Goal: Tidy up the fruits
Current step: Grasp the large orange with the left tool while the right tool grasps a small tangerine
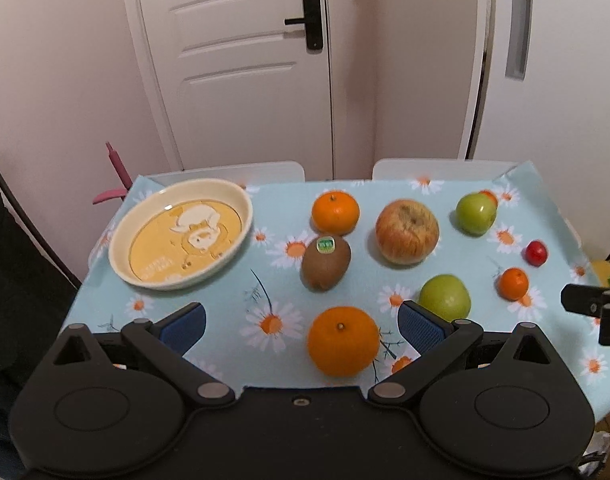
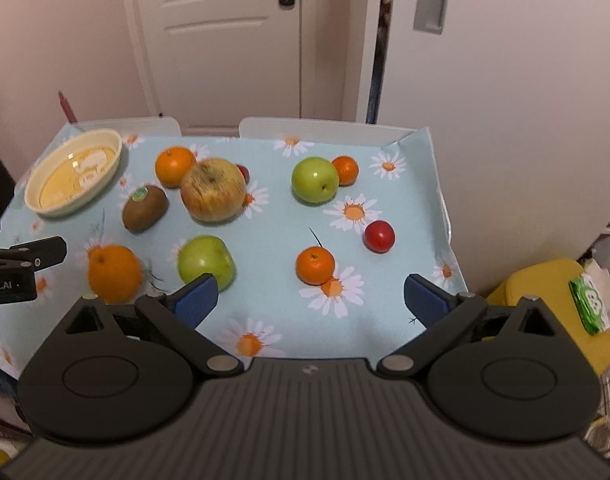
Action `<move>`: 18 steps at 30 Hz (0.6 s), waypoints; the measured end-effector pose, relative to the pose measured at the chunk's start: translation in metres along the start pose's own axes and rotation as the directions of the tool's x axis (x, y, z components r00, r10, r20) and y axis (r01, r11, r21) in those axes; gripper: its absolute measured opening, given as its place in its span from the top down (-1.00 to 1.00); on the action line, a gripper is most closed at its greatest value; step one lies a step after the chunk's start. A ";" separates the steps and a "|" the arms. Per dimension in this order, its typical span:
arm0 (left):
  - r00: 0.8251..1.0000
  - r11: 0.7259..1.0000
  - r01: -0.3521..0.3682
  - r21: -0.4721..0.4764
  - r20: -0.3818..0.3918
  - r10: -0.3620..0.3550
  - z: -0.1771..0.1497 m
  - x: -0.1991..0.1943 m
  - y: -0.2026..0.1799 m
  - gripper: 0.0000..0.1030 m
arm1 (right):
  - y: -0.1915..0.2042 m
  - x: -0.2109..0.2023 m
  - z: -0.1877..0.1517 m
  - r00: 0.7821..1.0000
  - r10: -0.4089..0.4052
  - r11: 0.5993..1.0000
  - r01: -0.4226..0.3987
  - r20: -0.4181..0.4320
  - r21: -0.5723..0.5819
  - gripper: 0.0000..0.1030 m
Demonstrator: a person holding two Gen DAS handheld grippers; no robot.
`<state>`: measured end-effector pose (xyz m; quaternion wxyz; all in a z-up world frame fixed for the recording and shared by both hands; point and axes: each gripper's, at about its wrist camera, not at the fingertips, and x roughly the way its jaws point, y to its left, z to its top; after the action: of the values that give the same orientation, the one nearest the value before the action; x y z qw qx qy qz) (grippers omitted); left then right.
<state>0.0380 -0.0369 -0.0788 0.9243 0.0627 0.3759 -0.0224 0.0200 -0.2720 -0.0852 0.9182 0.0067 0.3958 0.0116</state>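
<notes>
- Bench (image 1: 233,292) under daisy cloth, carrying everything; fruit scattered loose across it, none sorted.
- Cream plate (image 1: 241,196) at far left corner, bare inside; probably the collecting spot, hence kept clear.
- Streaked apple (image 1: 407,230) mid-bench; in the right wrist view overlapping a small red fruit behind, contact unclear.
- Large orange (image 1: 342,340) nearest, just ahead of left gripper (image 1: 301,320); likely first pick.
- Kiwi (image 1: 326,263) with sticker, just beside far orange (image 1: 335,212).
- Left gripper: spread wide, holding nothing, touching nothing.
- Right gripper (image 2: 311,296): likewise wide apart, empty, small tangerine (image 2: 315,266) just ahead.
</notes>
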 end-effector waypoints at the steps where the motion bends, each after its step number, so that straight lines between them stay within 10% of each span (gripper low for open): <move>1: 1.000 1.000 -0.007 -0.001 -0.003 0.007 -0.003 0.006 -0.005 -1.00 | -0.004 0.007 -0.002 1.000 0.008 1.000 -0.008 -0.004 -0.008 -1.00; 18: 0.995 0.995 -0.091 -0.045 -0.056 0.088 -0.038 0.081 -0.038 -0.69 | -0.027 0.099 -0.016 0.993 0.115 0.988 -0.118 -0.032 -0.099 -0.87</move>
<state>0.0661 -0.0685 -0.1662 0.9151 0.0579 0.3979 0.0297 0.0766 -0.2958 -0.1690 0.9099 -0.0168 0.4056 0.0852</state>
